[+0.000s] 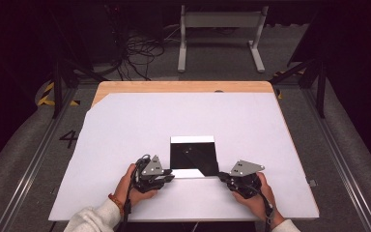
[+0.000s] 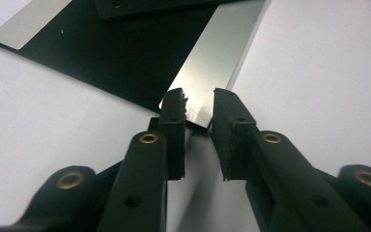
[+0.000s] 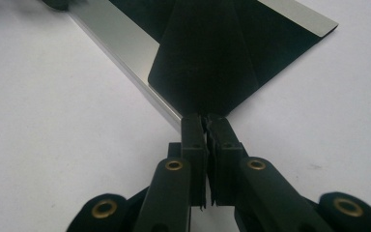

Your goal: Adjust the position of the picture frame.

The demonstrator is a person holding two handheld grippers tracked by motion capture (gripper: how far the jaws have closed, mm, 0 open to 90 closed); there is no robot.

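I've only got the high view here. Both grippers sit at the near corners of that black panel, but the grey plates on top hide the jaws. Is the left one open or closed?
Observer: Open. In the left gripper view, the left gripper has a clear gap between its jaws. A silvery-edged corner of the black panel sits in that gap and is not pinched.
Operator: And the right one?
Observer: The right gripper looks shut. In the right gripper view its jaws are pressed almost together, on the panel's other near corner.
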